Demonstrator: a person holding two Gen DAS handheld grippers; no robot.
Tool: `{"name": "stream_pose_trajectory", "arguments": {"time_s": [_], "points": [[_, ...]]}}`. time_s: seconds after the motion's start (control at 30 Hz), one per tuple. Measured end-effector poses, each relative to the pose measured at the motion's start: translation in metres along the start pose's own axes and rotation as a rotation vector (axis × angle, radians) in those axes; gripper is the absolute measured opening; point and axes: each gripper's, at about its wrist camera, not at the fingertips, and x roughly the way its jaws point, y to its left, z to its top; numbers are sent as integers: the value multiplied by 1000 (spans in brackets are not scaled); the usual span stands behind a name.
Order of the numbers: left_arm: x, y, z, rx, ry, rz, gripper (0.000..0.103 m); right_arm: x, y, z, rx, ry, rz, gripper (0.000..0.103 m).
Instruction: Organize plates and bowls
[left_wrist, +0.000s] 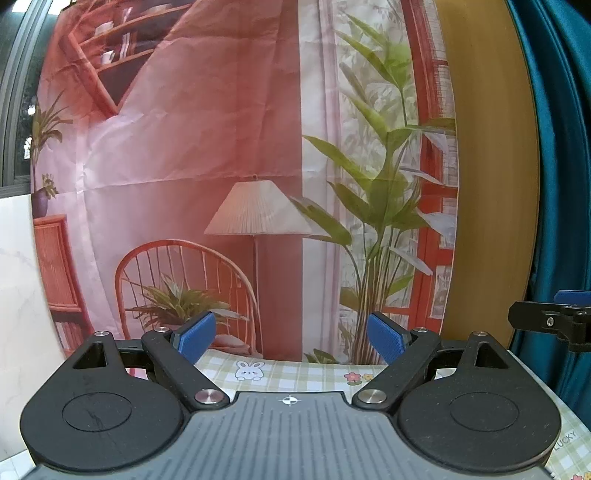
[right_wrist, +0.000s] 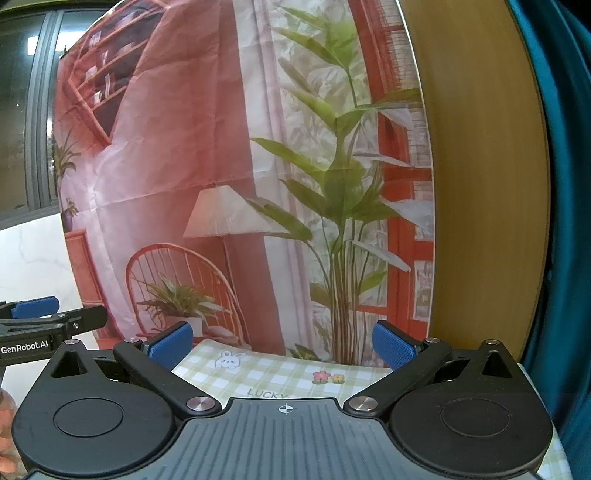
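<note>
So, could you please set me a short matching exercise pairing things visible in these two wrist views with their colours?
Things:
1. gripper pads
2. tablecloth
3. curtain
4. printed chair

Colours:
a. teal
b. orange-red
c. blue
d. green and cream check

Pairs: 1-c, 2-d, 3-a, 4-b

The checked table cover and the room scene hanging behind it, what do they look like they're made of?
Table cover: probably wipeable vinyl or oilcloth, smooth, with flat printed checks, a bunny and flowers; it could be cloth. Hanging backdrop: thin printed fabric, matte, showing fold creases and wrinkles across the picture.
</note>
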Motion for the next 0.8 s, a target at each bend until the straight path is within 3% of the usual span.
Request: {"name": "stream_pose_trajectory", "arguments": {"time_s": [0.8], "points": [[1, 1, 0, -14, 7, 12, 91, 0, -5, -1, 10, 3, -4, 103]]}}
